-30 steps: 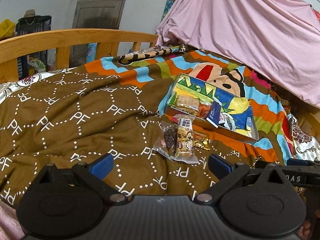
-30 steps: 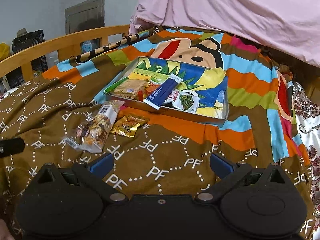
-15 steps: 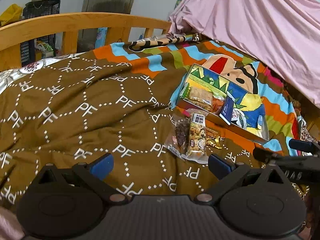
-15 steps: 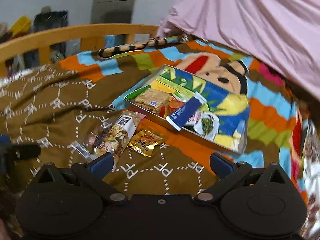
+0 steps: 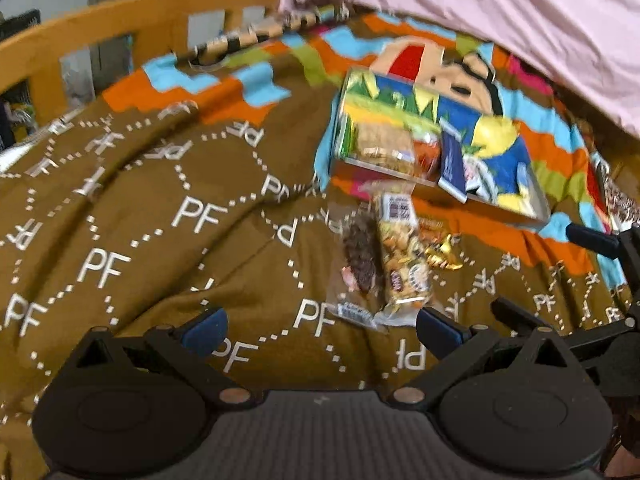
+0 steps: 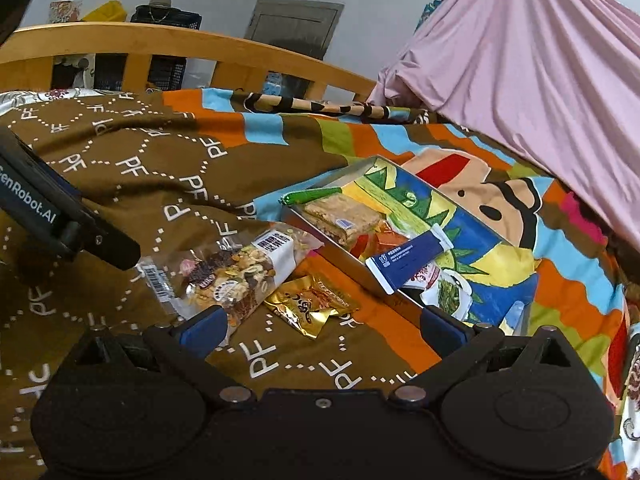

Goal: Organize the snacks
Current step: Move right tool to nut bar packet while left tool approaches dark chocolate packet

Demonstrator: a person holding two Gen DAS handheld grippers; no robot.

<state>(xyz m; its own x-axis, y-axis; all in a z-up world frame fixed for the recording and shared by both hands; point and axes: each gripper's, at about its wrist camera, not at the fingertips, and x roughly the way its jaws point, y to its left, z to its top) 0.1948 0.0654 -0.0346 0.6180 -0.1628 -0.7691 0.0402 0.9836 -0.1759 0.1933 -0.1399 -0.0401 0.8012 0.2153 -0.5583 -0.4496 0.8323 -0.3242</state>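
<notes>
Right wrist view: the right gripper [image 6: 320, 326], fingers spread wide and empty, straddles the gold packet [image 6: 310, 304] lying just beside the tin [image 6: 352, 266], nearer than the equally empty, wide-spread left gripper [image 5: 320, 330].

A tray [image 6: 348, 268] sits on the bed [image 6: 120, 184] with snacks in it. Two snack bags [image 6: 236, 276] lie touching just left of it. A small packet [image 6: 310, 304] lies before the tray.

My left gripper [image 5: 320, 330] is matte black: two round housings, angled link arms with triangular cut-outs, two copper-coloured pivot screws, a ribbed grey centre panel, and blue pads [image 5: 204, 330]. My right gripper [image 6: 320, 328] looks the same, with a small extra centre screw. White "enRobot.AI" lettering marks the left one's side.
</notes>
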